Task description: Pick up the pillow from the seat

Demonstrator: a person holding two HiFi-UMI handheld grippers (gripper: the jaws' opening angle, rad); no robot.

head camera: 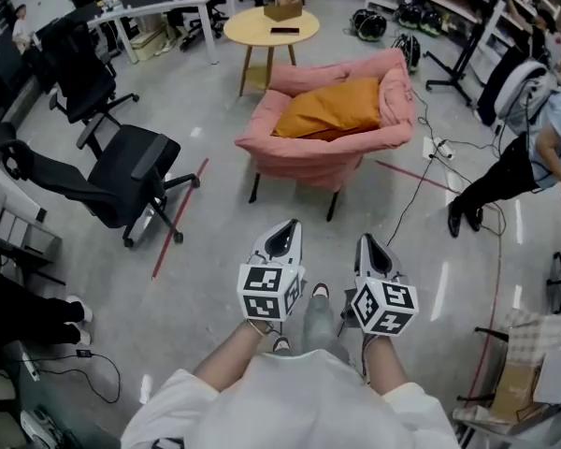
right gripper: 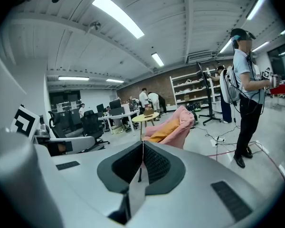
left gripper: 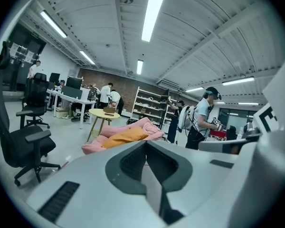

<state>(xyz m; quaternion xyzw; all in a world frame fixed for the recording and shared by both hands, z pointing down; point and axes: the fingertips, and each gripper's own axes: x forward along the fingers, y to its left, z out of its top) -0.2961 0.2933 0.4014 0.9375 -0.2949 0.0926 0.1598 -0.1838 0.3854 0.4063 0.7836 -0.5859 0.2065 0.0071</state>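
An orange pillow (head camera: 332, 107) lies on the seat of a pink armchair (head camera: 299, 152) on the grey floor, well ahead of me. In the left gripper view the orange pillow (left gripper: 125, 137) and pink armchair (left gripper: 97, 145) show beyond the jaws; the right gripper view has the orange pillow (right gripper: 162, 127) and pink armchair (right gripper: 180, 125) too. My left gripper (head camera: 282, 233) and right gripper (head camera: 370, 247) are held side by side near my body, both shut and empty, far short of the chair.
A black office chair (head camera: 112, 181) stands left of the armchair, a round yellow table (head camera: 271, 28) behind it. A person (head camera: 533, 148) stands at the right among cables (head camera: 421, 171) and a power strip (head camera: 441, 149). Red tape lines (head camera: 179, 215) cross the floor. Desks and shelves line the back.
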